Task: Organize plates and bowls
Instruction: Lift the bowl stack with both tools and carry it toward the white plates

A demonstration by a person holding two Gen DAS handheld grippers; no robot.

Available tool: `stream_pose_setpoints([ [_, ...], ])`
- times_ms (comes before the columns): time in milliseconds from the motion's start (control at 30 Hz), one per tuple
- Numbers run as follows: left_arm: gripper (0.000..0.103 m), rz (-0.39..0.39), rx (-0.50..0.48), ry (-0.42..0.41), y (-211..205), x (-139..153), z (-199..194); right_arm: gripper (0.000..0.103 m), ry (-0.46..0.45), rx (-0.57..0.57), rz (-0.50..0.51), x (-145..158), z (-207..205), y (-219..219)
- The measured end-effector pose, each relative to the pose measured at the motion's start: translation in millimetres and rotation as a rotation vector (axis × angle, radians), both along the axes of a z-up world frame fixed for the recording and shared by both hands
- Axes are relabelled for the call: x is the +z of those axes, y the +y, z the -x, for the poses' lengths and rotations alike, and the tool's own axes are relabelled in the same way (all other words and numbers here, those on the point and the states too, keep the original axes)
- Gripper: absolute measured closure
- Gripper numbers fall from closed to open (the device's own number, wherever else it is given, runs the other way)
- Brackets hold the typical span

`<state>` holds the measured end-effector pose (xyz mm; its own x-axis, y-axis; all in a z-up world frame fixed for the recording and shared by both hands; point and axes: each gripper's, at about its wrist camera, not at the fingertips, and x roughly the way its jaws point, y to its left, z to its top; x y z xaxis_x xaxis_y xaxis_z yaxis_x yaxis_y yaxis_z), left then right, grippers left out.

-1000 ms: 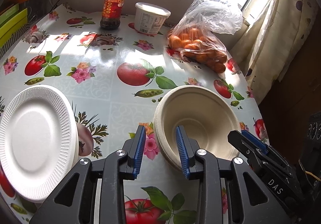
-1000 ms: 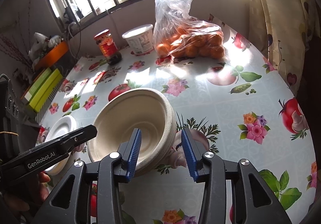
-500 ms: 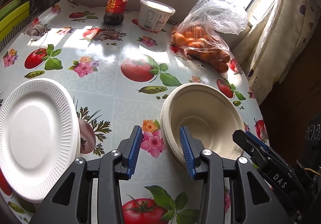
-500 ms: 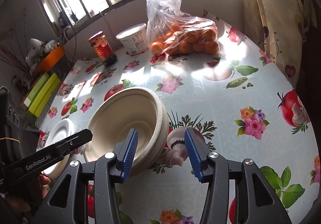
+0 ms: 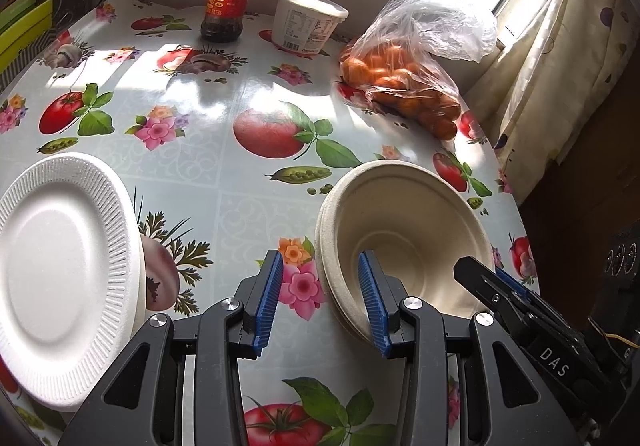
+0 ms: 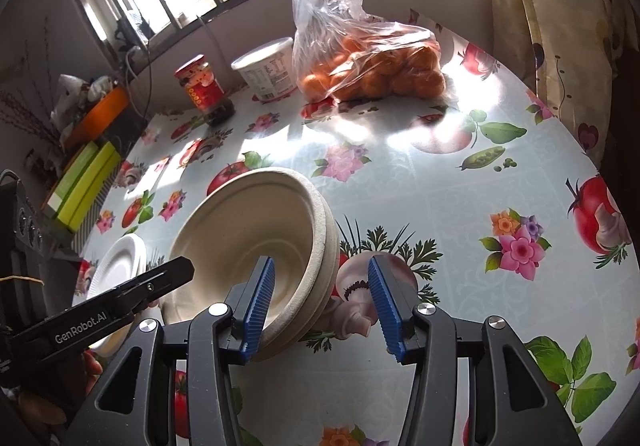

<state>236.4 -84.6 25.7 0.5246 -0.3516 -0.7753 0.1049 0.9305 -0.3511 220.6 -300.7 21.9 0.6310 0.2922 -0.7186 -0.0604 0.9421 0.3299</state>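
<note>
A stack of beige paper bowls (image 5: 404,230) sits on the flowered tablecloth, also in the right wrist view (image 6: 256,242). My left gripper (image 5: 322,304) is open, its jaws straddling the stack's left rim. My right gripper (image 6: 320,300) is open, its jaws straddling the stack's right rim. White foam plates (image 5: 60,266) lie stacked at the left, small in the right wrist view (image 6: 116,270).
At the far side stand a red-labelled sauce jar (image 5: 230,0), a white tub (image 5: 308,22) and a plastic bag of oranges (image 5: 404,74). The table edge (image 5: 516,206) and a curtain (image 5: 560,58) are on the right. Green boxes (image 6: 82,186) lie at the left.
Both grippers have opened wider around the bowl rim and drawn back slightly. The bowls and plates have stayed in place.
</note>
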Motion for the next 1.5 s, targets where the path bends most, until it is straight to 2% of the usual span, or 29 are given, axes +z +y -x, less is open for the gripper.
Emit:
stream_pose_setpoints([
  [233,0.063,-0.040,0.005,-0.009,-3.4,-1.4,-0.8,0.054,0.005,-0.004,0.007,-1.6,-2.6,-0.5],
  [433,0.063,-0.044,-0.004,-0.003,-6.0,-3.9,-2.8,0.055,0.007,0.000,0.009,-2.7,-3.9,-0.6],
  [567,0.063,-0.045,-0.006,-0.004,-7.4,-4.3,-3.8,0.063,0.007,0.002,0.011,-3.3,-4.3,-0.6],
  [633,0.069,-0.050,-0.010,-0.002,-8.5,-4.9,-4.2,0.066,0.007,0.000,0.013,-3.8,-4.4,-0.4],
  [767,0.071,-0.054,-0.014,0.002,-10.6,-6.0,-4.7,0.069,0.006,0.003,0.009,-4.7,-4.9,0.2],
  [833,0.076,-0.050,-0.016,0.003,-11.3,-6.2,-4.9,0.070,0.007,0.006,0.006,-4.7,-5.3,0.4],
  [1000,0.083,-0.053,-0.028,0.002,-14.7,-6.0,-4.9,0.072,0.004,0.010,0.008,-3.6,-5.2,2.4],
  [1300,0.086,-0.055,-0.029,-0.001,-15.7,-5.6,-5.3,0.073,0.004,0.011,0.008,-3.4,-5.0,2.6],
  [1500,0.086,-0.056,-0.029,-0.006,-16.6,-4.5,-4.5,0.077,0.005,0.009,0.014,-2.3,-4.7,3.0],
])
